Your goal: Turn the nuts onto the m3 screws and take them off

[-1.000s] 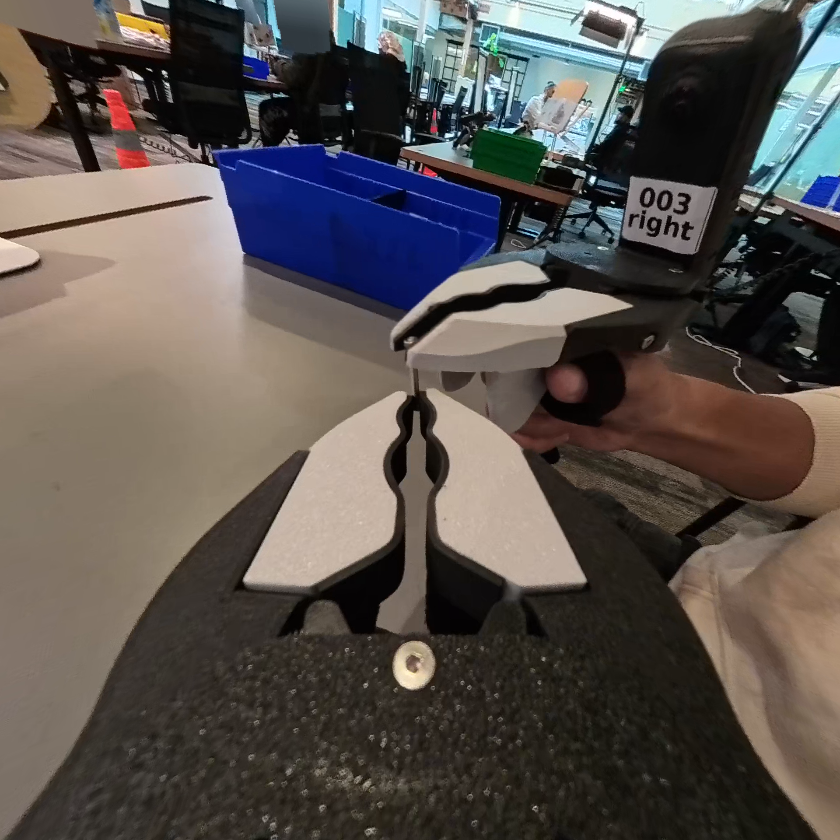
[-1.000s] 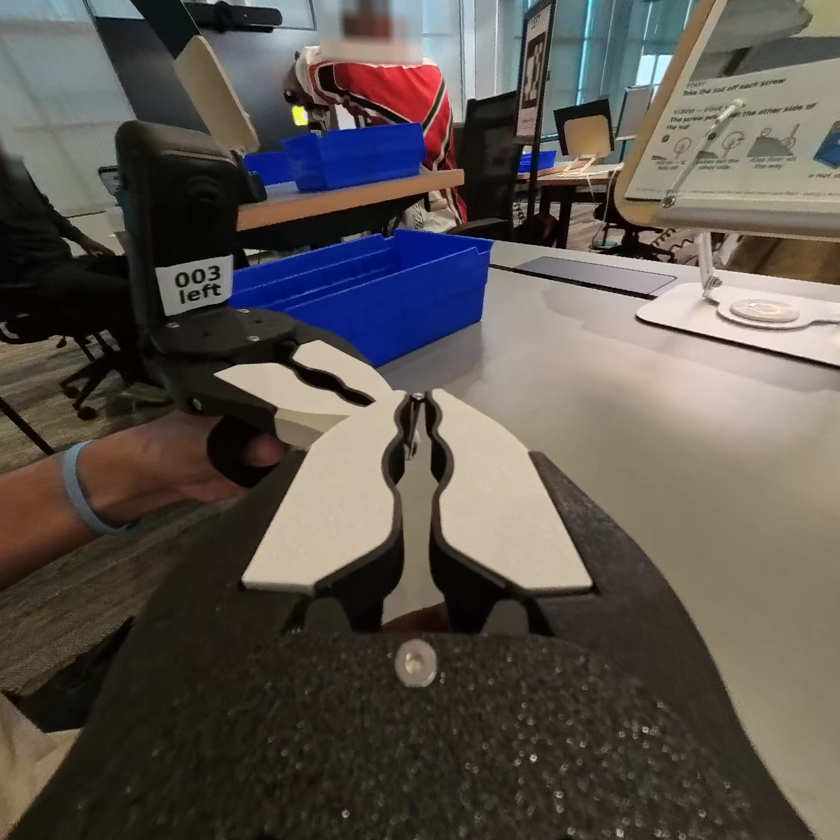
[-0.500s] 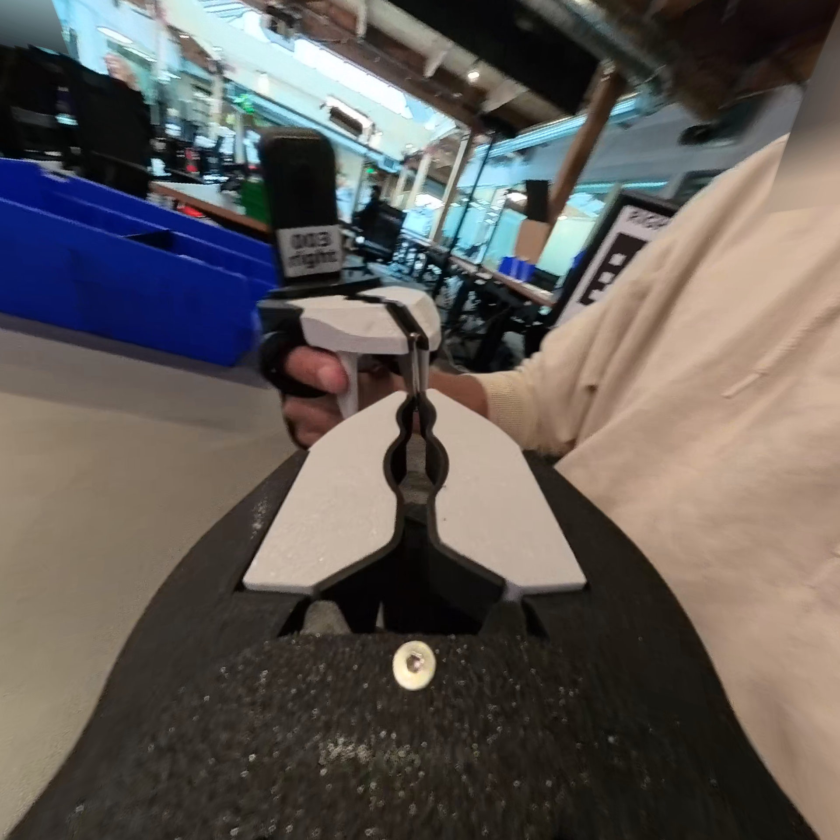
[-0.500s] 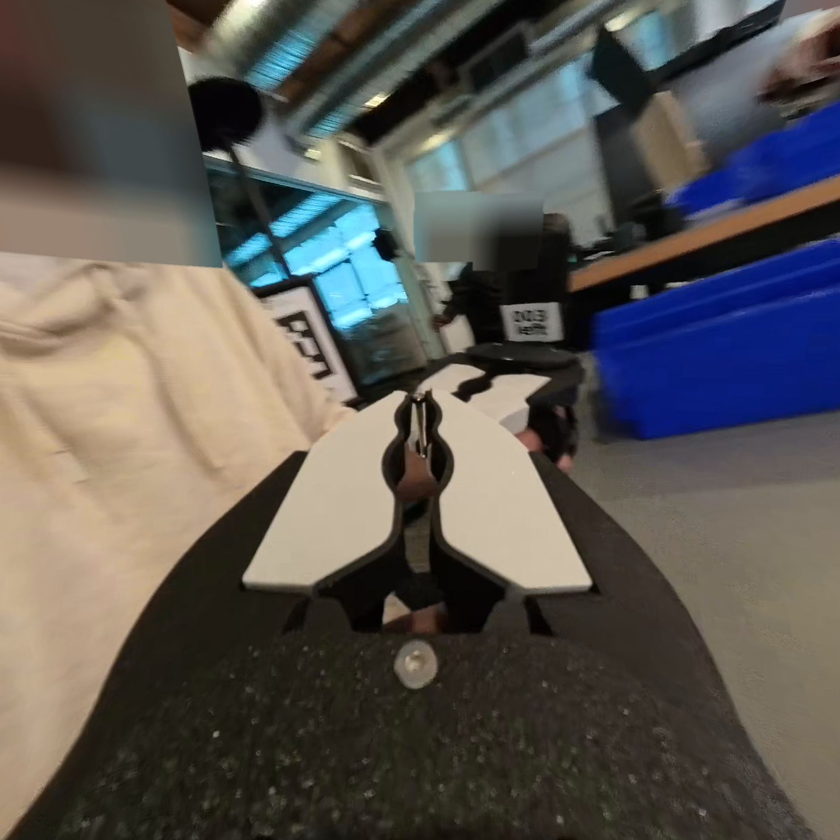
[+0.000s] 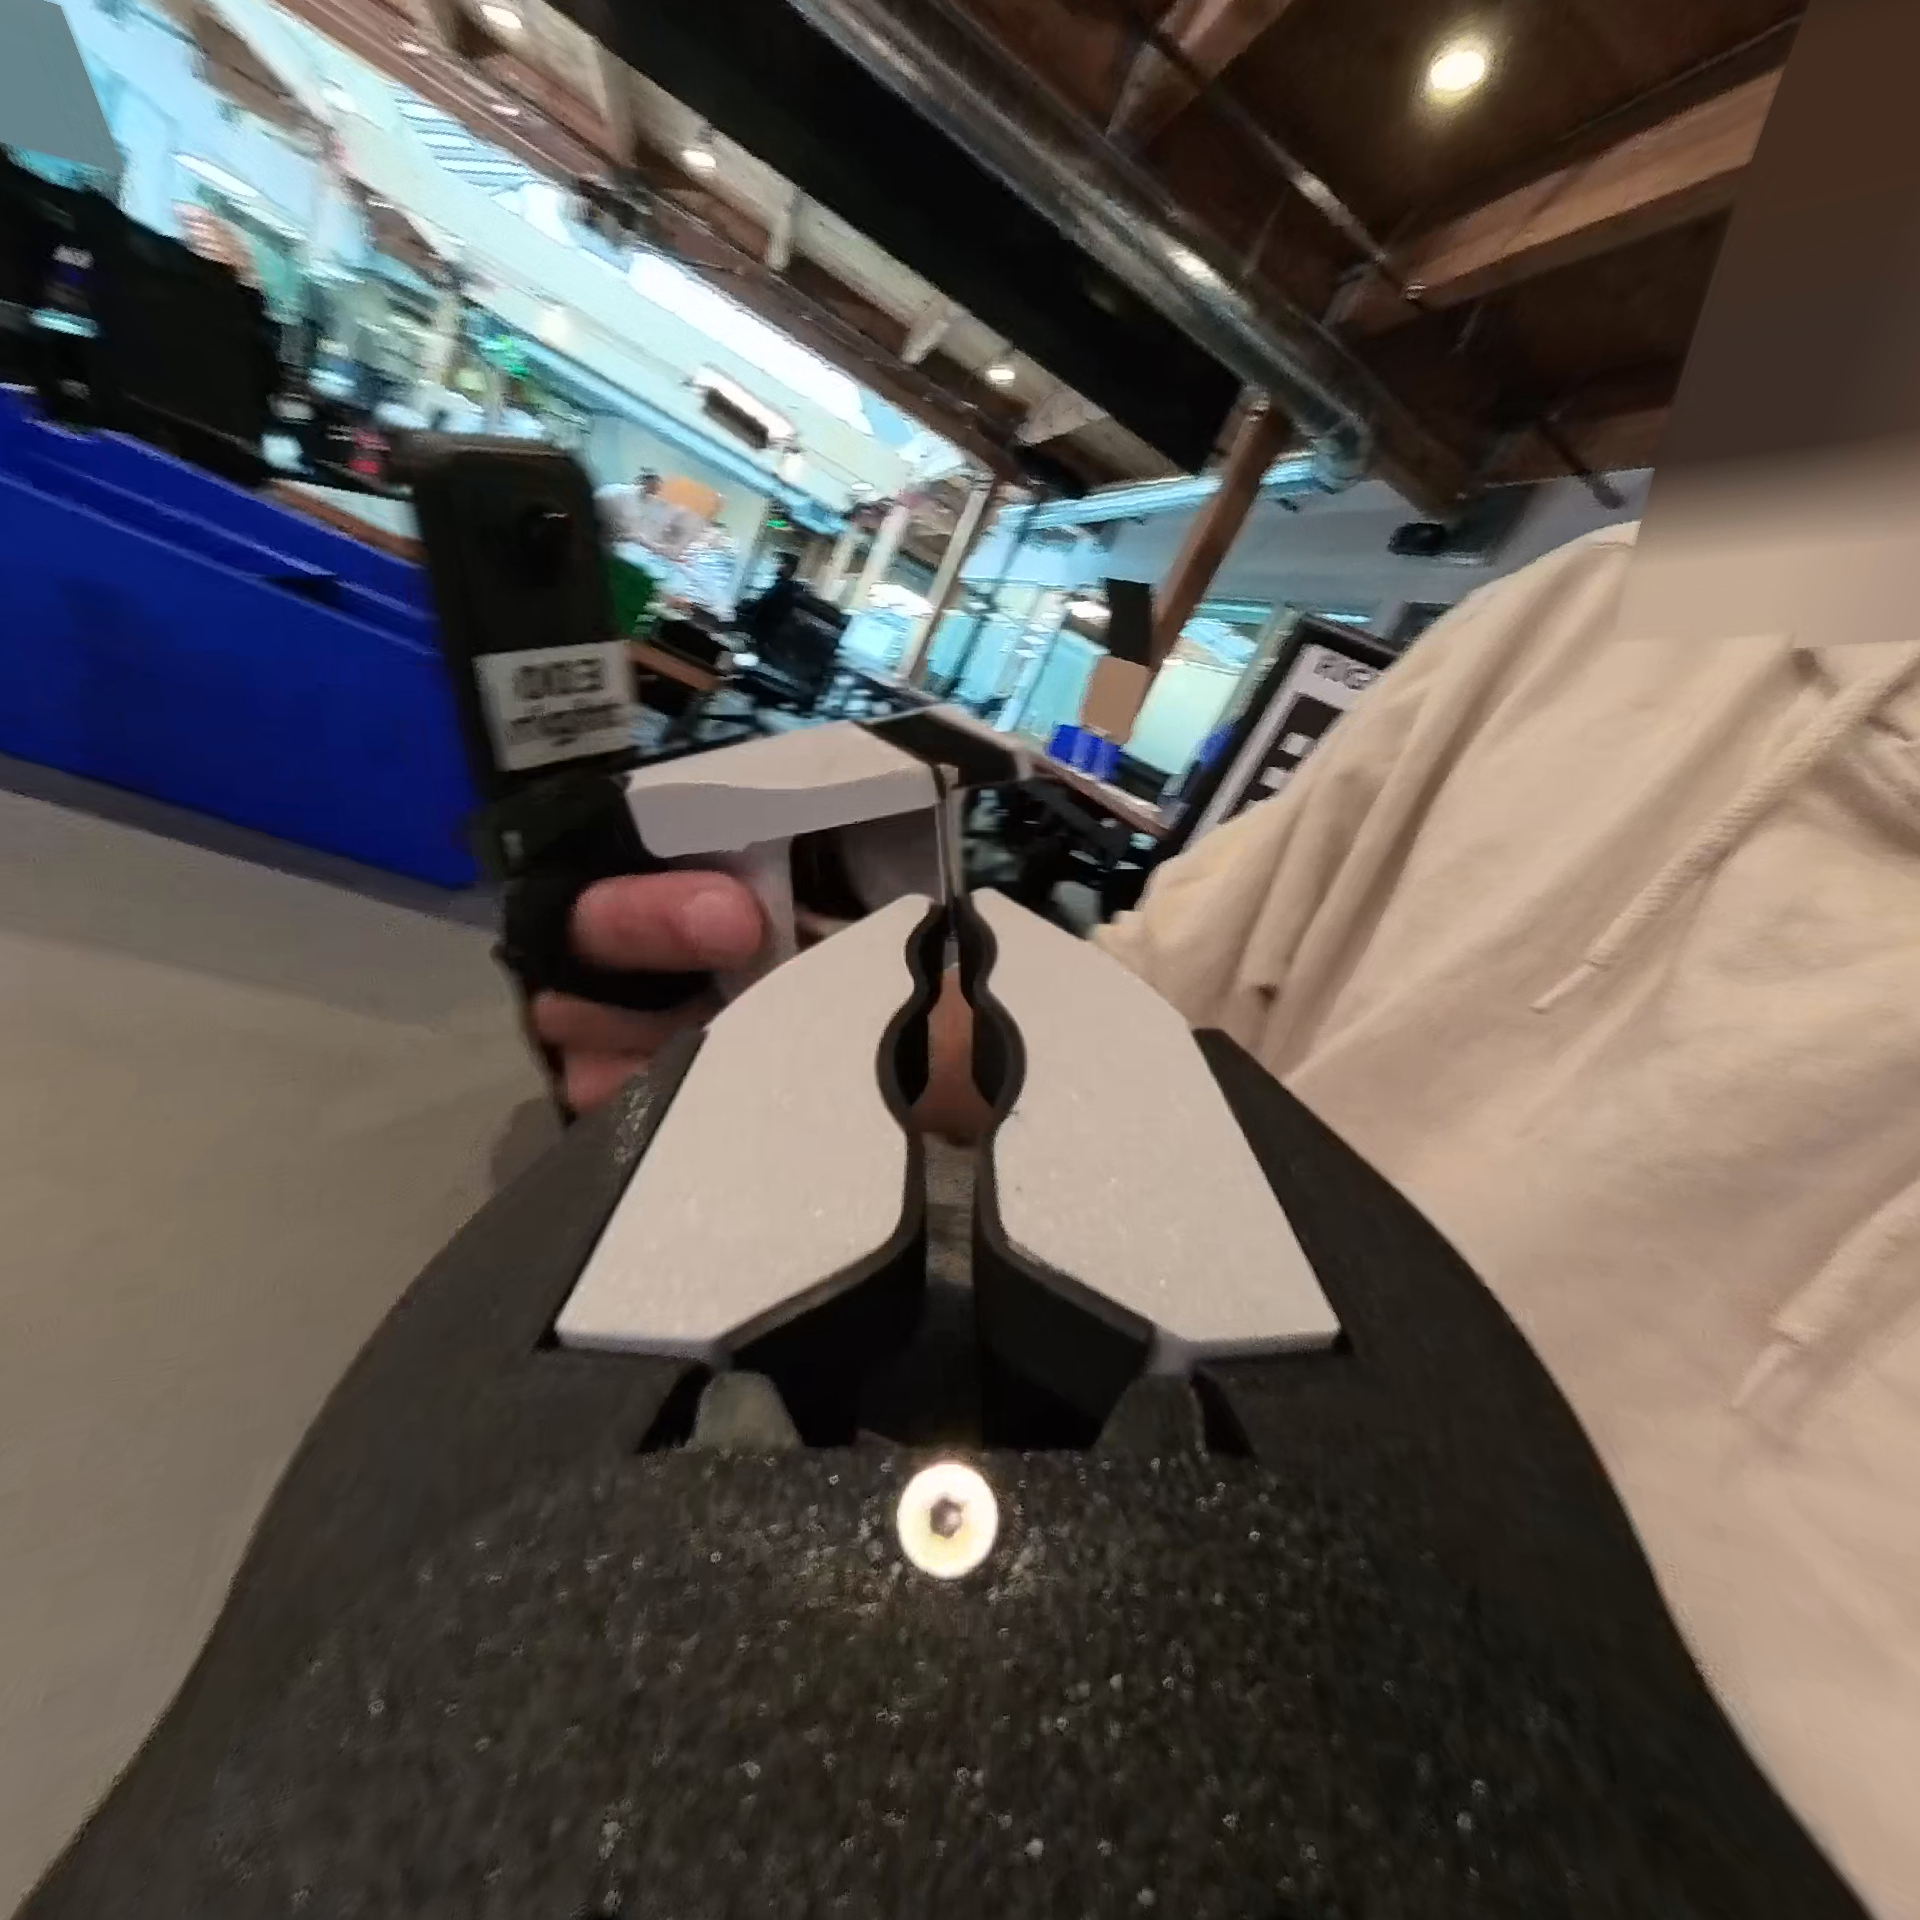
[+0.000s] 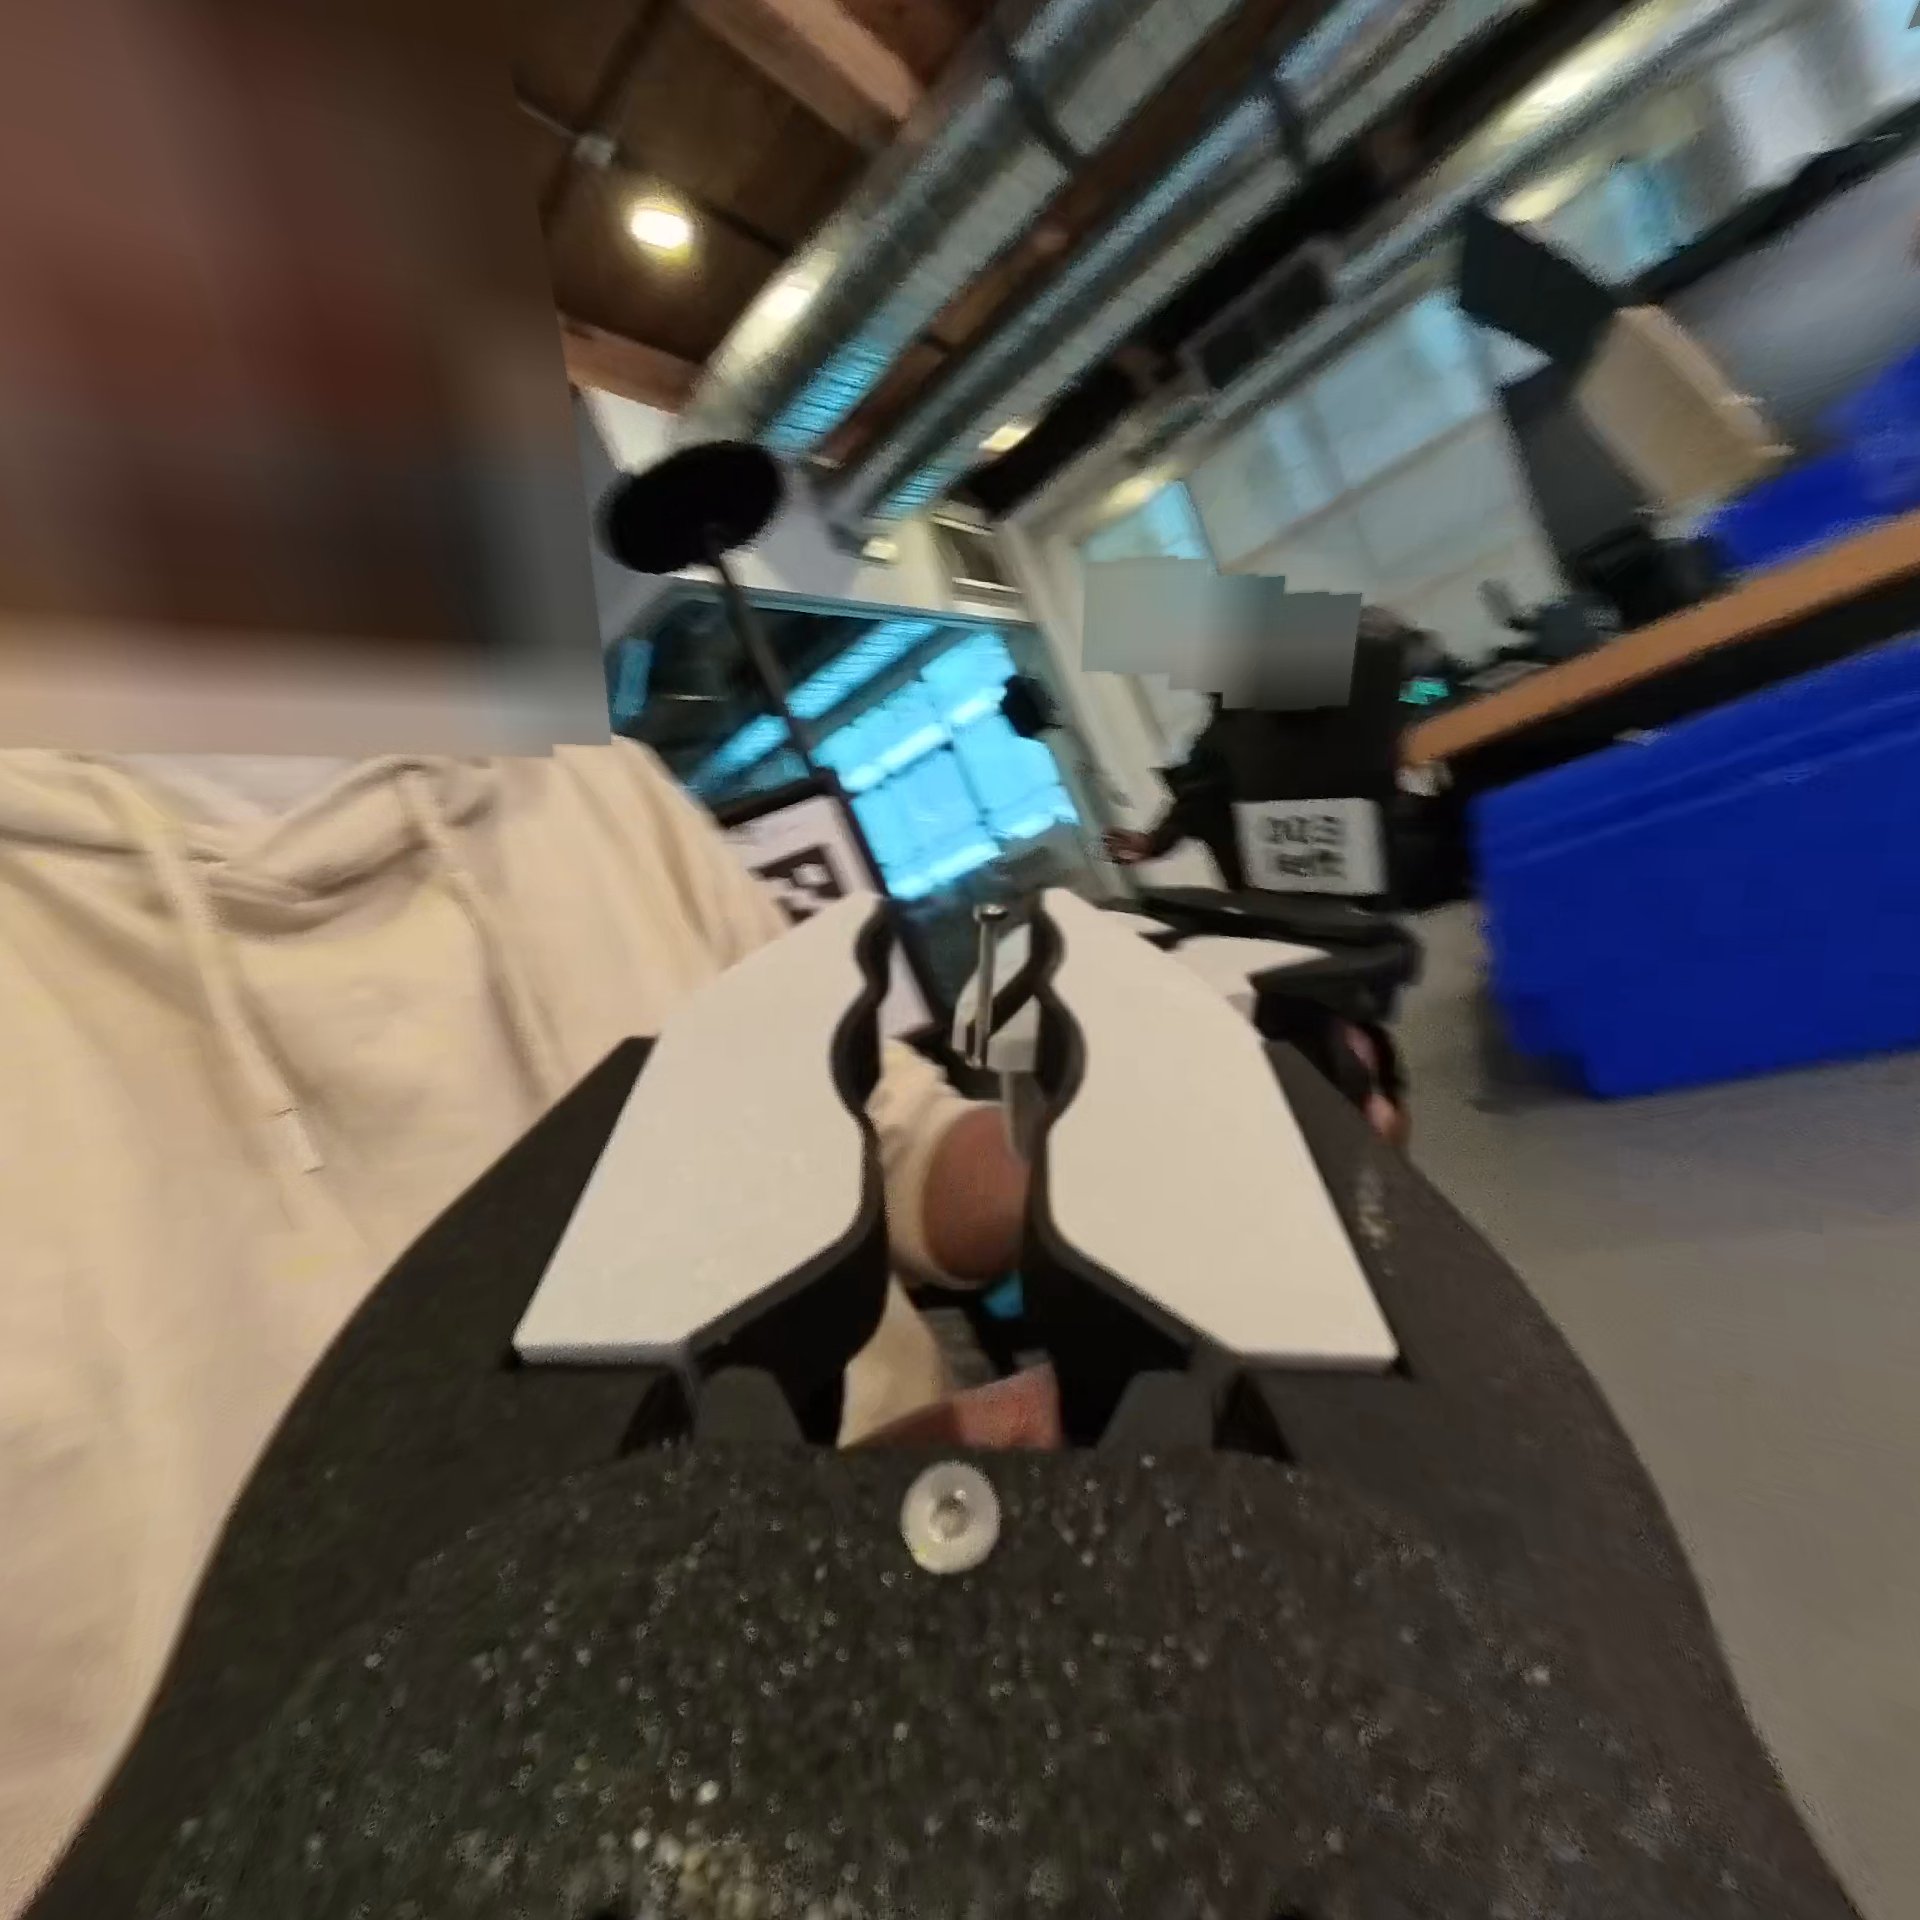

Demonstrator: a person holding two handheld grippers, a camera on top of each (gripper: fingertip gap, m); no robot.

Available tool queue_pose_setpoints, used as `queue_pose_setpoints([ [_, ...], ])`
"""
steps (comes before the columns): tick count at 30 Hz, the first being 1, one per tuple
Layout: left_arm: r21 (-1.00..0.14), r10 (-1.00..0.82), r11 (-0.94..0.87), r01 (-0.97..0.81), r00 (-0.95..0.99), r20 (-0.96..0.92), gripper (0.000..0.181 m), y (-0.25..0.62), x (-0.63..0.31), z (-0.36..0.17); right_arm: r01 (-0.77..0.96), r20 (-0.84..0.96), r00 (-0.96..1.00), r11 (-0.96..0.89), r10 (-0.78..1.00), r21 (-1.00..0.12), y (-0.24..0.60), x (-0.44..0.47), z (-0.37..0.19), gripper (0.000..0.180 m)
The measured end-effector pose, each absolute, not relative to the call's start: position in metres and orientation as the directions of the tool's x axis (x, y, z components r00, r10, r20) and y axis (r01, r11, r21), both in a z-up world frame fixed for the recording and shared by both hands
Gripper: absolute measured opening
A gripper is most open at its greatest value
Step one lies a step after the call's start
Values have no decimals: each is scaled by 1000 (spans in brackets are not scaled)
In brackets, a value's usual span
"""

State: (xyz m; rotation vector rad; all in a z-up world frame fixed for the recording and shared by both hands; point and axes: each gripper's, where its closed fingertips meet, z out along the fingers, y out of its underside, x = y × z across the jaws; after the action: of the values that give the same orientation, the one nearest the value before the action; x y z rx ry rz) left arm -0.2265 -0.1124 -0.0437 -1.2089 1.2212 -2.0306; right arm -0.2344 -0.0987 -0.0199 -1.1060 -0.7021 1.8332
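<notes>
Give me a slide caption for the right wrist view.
Right gripper, jaws parted, frames a thin screw against a cream hoodie.

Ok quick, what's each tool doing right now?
Left tool: shut on the screw.
Right tool: open, fingers either side of the screw.

Table: pale grey top, bare in the near part, running off to the left.
Blue bin: on the table's far side, open-topped, blurred; also at the right edge of the right wrist view.
Cream hoodie: fills the right side, drawstring hanging down the front; fills the left side of the right wrist view.
Ceiling: dark wooden beams, silver ducts, one round lamp lit.
Background: office chairs, desks and glass walls, too blurred for detail.
Wooden desk edge: above the blue bin, tilted in frame.
</notes>
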Motion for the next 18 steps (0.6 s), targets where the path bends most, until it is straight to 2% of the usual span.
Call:
queue_pose_setpoints([
  [1, -879, -780, -475, -37, -444, 441, 2, -104, -225, -48, -371, -432, -135, -450, 892, -813, -89, -232, -26, 33],
  [3, -900, -858, -435, -31, -290, 424, 2, -81, -222, -60, -362, -437, 115, -372, 892, -855, -67, -221, -38, 33],
  [6, -936, -937, -347, -50, -33, 349, 2, -48, -219, -77, -323, -392, 497, -255, 774, -912, -37, -200, -52, 30],
  [9, -960, -961, -268, -80, 93, 261, 2, -34, -220, -85, -183, -267, 723, -196, 637, -963, -28, -198, -66, 29],
  [11, -964, -963, -247, -93, 138, 233, 2, -30, -219, -88, -134, -226, 792, -200, 567, -971, -27, -203, -71, 25],
  [14, -972, -966, -211, -103, 177, 191, 2, -29, -217, -90, -161, -235, 849, -193, 472, -968, -25, -211, -71, 24],
  [18, -977, -972, -179, -115, 171, 158, 2, -35, -214, -92, -223, -289, 849, -196, 442, -955, -25, -220, -68, 19],
])
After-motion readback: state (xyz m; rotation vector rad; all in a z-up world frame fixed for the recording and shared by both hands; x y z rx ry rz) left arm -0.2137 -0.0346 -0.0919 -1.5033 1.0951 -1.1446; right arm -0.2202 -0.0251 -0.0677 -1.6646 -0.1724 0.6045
